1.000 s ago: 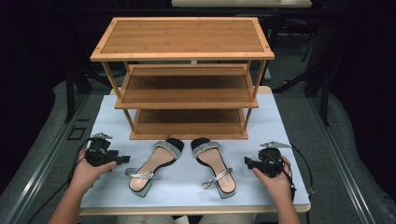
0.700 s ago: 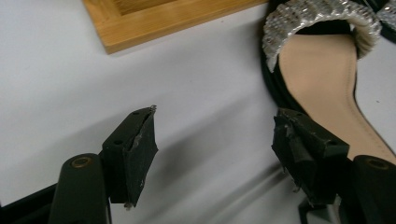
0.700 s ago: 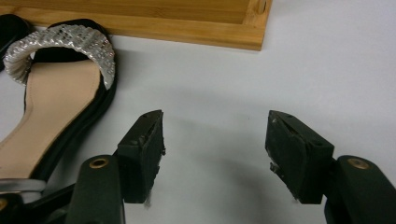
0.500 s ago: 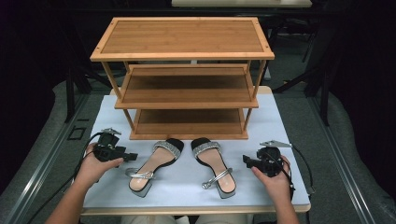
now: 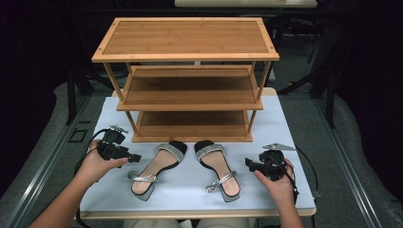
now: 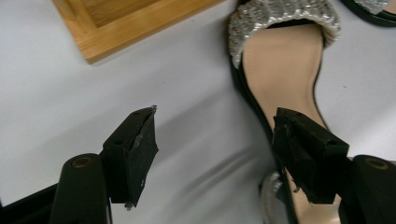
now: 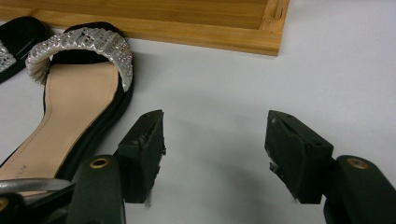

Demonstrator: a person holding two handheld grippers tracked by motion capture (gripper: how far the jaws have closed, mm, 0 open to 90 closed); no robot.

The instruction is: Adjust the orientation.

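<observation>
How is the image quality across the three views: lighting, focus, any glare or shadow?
High view: evenly lit white table, black surroundings, slightly soft. Left gripper view: the black tongs look sharp, with a faint smeared shadow on the table between them. Right gripper view: crisp, a sparkle but no blown glare on the silver beaded strap of the black sandal.

Nothing readable is showing; a faint dark mark on the right sandal's [image 7: 70,116] insole is staying illegible.

Two sandals lie flat on the white desk [image 5: 294,128], toes toward the rack [image 5: 190,85]. Left sandal [image 5: 154,168] and right sandal [image 5: 218,168] splay apart at the heels. Each has a black sole, tan insole, glittery silver toe band and silver ankle strap.
</observation>
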